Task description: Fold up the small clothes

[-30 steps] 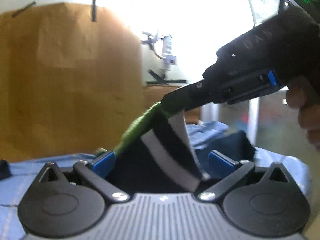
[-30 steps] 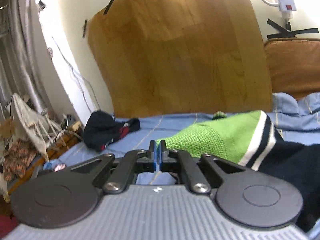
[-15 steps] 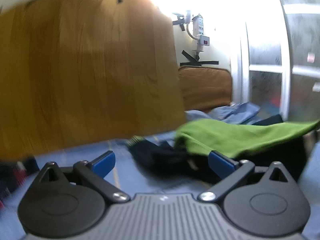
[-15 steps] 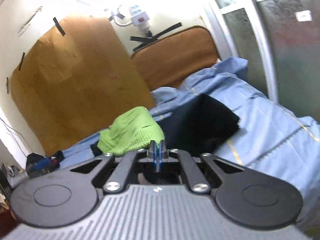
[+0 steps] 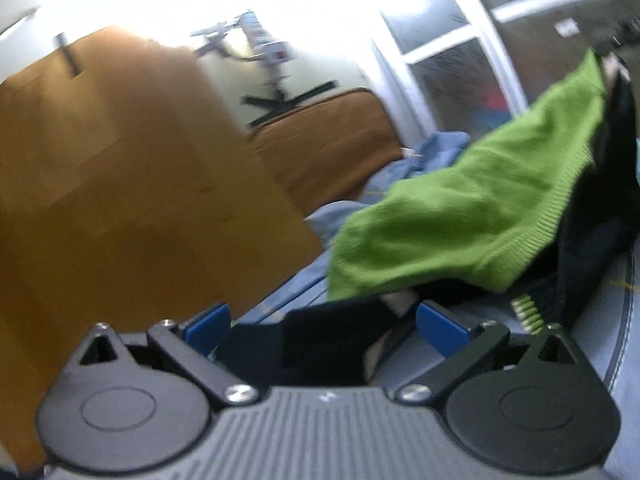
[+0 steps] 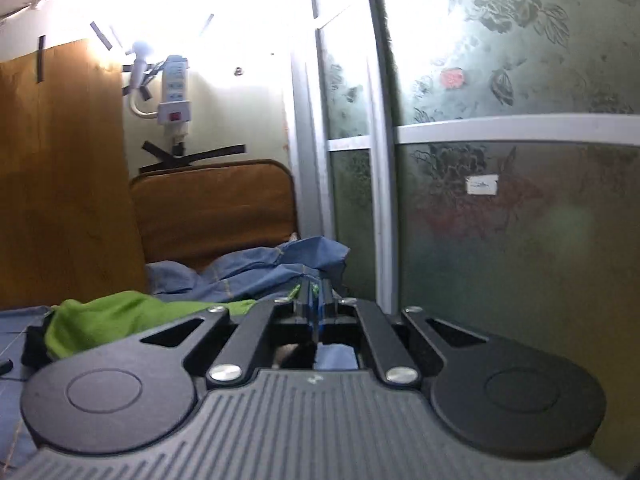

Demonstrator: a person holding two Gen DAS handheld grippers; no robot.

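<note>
A small knitted garment, green [image 5: 460,208] with a black part [image 5: 328,340] and white stripes, lies over the blue sheet [image 5: 288,296]. My left gripper [image 5: 324,324] is open, and the black part sits loosely between its blue pads [image 5: 208,322]. The green part rises toward the upper right edge of the left wrist view. My right gripper [image 6: 312,294] is shut, with a sliver of green cloth [image 6: 295,291] showing at its tips. The rest of the green garment [image 6: 120,316] trails off to its left. What holds the raised corner is hidden in the left wrist view.
A wooden board [image 5: 120,180] leans against the wall on the left, next to a brown cushion [image 6: 212,208]. Rumpled blue bedding [image 6: 260,268] lies ahead. A frosted glass door [image 6: 500,200] closes off the right side. A power strip [image 6: 174,92] hangs on the wall.
The right gripper swung right, from facing the board to facing the glass door, staying shut. The garment went from hanging before the left camera to stretching low and rightward. Left jaws stayed open.
</note>
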